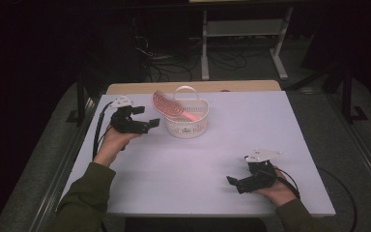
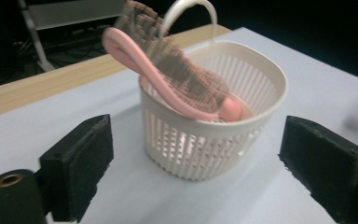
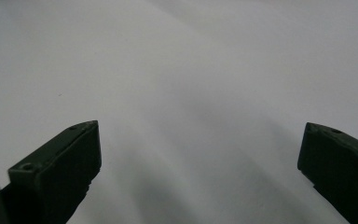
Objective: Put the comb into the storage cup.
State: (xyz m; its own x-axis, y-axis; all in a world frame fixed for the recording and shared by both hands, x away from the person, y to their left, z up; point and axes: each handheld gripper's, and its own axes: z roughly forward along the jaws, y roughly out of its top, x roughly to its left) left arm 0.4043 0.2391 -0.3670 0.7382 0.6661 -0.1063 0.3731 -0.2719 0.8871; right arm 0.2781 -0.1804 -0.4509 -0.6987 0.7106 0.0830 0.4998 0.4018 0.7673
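The desk [image 1: 290, 145] carries a white basket [image 1: 187, 123] near its far edge, with the pink brush [image 1: 170, 106] leaning inside, head above the rim. Your left hand-held gripper [image 1: 153, 123] is released just beside the basket; keep its jaws wide and draw back level, clear of the brush. Your right hand-held gripper [image 1: 232, 181] rests released, well apart, obstructing nothing.
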